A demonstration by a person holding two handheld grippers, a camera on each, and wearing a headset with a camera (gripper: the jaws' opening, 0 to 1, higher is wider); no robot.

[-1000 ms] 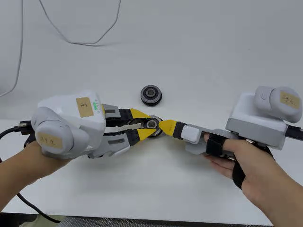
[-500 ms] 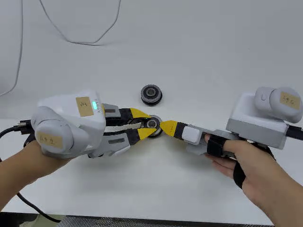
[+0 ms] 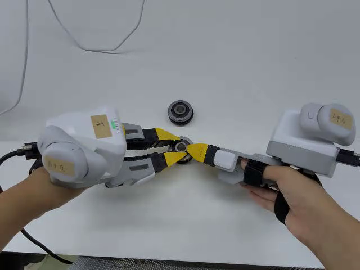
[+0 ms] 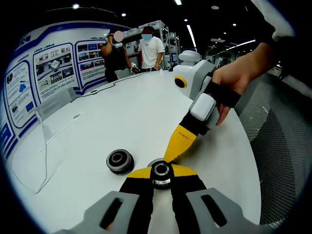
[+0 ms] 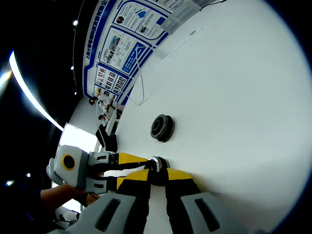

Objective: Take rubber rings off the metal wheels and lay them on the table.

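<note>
I read the table (image 3: 253, 67) as smooth, matt white. The wheel (image 3: 180, 147) clamped in the left gripper (image 3: 175, 147) shows a bright metal hub inside dull black rubber. The second wheel (image 3: 180, 112), further from the near edge, looks the same. Both gripper bodies are matt, pale plastic with satin yellow tips, the right gripper (image 3: 196, 151) included. Paper labels (image 3: 101, 126) sit on the housings. A black fabric strap (image 3: 256, 171) crosses one hand.
</note>
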